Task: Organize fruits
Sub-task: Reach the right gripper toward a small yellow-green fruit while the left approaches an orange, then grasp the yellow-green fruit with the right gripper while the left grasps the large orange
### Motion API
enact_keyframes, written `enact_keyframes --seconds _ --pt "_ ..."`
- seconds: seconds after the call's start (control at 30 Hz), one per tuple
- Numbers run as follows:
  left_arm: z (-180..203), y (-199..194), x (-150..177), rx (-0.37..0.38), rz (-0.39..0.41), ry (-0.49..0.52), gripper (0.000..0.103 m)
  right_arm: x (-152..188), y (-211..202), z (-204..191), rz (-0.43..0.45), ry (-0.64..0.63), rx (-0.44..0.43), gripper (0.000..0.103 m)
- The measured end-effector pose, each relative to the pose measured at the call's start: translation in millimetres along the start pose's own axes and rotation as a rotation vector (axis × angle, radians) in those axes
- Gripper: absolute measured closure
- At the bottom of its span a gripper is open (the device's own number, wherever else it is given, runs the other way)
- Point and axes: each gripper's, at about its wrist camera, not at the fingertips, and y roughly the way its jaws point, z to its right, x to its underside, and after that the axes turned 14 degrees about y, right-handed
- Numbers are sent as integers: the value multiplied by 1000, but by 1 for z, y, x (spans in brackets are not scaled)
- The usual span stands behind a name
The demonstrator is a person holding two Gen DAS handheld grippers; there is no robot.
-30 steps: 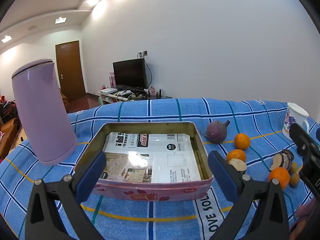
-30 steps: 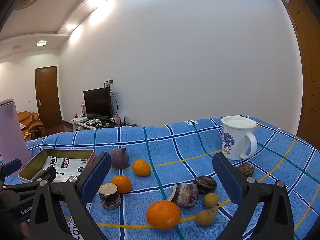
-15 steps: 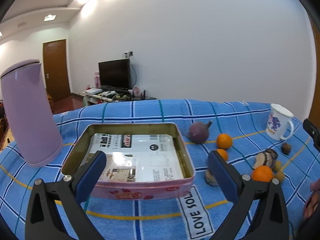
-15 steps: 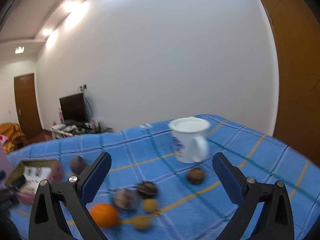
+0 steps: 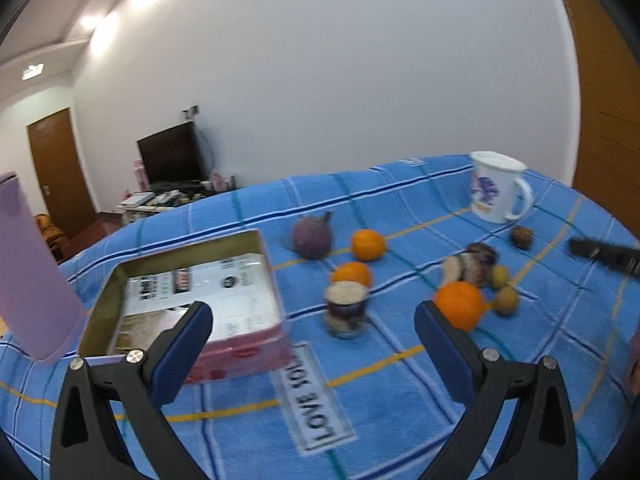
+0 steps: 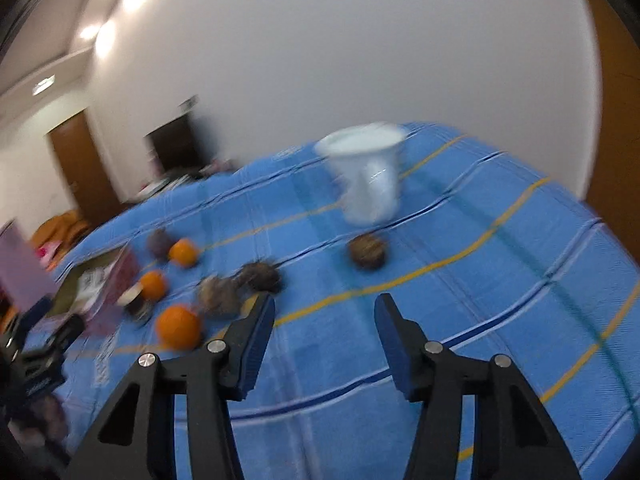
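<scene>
A pink tin box (image 5: 192, 292) lined with printed paper sits open on the blue checked cloth. To its right lie a purple round fruit (image 5: 311, 236), three oranges (image 5: 368, 244) (image 5: 351, 274) (image 5: 459, 305), a cut dark piece (image 5: 346, 308), a sliced dark fruit (image 5: 470, 266), two small yellow fruits (image 5: 505, 300) and a brown nut-like fruit (image 5: 522, 237). My left gripper (image 5: 312, 332) is open and empty, above the cloth in front of the box and fruits. My right gripper (image 6: 324, 328) is open, narrower, and empty, in front of the brown fruit (image 6: 367, 252). The right view is blurred.
A white mug (image 5: 496, 188) stands at the back right, also in the right wrist view (image 6: 368, 172). A tall lilac jug (image 5: 28, 272) stands left of the box. The cloth falls away at the right and far edges. A "LOVE SOLO" label (image 5: 316, 396) lies in front.
Both views have swung right and tilted. The right gripper's jaws have narrowed and it has moved toward the mug and brown fruit. The left gripper now faces the fruits rather than the box.
</scene>
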Motion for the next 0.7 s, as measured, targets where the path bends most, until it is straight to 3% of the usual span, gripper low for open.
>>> enact_keyframes --seconds 0.07,0.2,0.3,0.43,0.6,0.7 --pt "7 -1 -4 59 -10 -3 1 11 5 -20 -43 -81 -39 49" --pt "14 3 -5 52 -56 -1 7 22 31 -55 -173 -192 -62 49" --pt "21 3 -6 31 -74 42 8 25 51 -63 -203 -225 -26 49" --pt "31 7 -17 9 -85 97 8 24 76 -60 -302 -211 -14 71" --pt "49 26 -32 87 -118 105 7 25 71 -44 -290 -207 -27 71" --pt "68 42 -35 107 -141 131 7 13 59 -18 -244 -107 -77 71"
